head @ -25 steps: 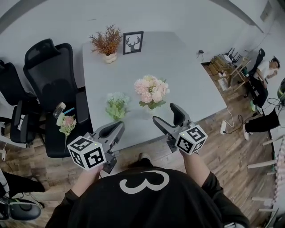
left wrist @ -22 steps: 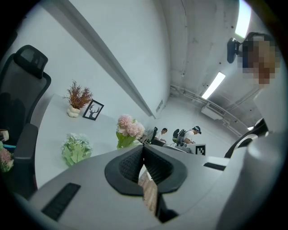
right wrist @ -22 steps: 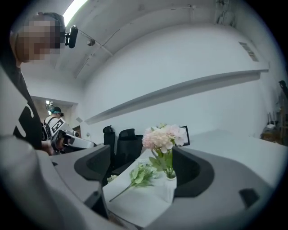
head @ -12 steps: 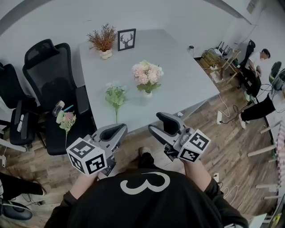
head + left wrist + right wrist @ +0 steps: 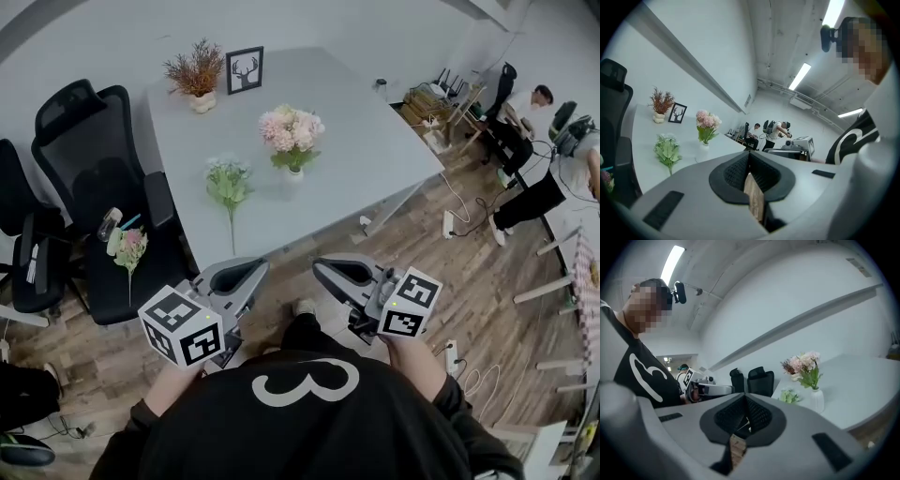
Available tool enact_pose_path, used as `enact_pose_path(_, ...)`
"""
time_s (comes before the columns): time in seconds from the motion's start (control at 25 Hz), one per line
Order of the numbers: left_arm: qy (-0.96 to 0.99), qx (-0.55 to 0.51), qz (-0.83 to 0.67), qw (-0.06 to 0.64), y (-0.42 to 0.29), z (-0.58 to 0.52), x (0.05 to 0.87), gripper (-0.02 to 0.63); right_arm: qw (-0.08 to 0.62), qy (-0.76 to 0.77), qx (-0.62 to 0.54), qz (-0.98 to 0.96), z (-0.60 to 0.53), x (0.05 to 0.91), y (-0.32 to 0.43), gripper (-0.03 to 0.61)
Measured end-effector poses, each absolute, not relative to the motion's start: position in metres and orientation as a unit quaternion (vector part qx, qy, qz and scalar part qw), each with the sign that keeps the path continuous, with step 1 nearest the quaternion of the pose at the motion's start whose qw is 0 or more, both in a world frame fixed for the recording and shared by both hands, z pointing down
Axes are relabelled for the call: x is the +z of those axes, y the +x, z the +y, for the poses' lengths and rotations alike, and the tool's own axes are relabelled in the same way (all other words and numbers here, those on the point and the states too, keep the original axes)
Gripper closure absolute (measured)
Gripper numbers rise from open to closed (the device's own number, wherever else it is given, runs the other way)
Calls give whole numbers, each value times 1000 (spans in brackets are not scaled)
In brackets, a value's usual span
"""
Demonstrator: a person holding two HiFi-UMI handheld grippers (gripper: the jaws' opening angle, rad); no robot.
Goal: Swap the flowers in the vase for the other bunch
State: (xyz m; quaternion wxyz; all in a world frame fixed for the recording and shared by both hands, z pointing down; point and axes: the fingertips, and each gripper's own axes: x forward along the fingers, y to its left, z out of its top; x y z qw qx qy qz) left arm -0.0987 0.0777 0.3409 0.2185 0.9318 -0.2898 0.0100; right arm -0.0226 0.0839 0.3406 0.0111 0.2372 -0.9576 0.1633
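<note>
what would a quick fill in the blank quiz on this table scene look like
1. The pink flowers stand in a white ___ on the table.
2. In the head view, the green bunch lies flat on the table to the ___ of the pink flowers.
3. The framed picture at the far end of the table shows a ___.
Missing words: vase; left; deer.

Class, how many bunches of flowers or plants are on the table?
3: pink bouquet in the white vase; green bunch lying beside it; dried reddish sprigs in a pot at the far corner. None seems hidden.
</note>
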Motion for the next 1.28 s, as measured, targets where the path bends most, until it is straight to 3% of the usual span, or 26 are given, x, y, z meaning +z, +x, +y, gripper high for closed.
enact_pose_path(1.28,938,40,-279,202,-85,84,346,603,37,238,150,-959,86,354,-23,571)
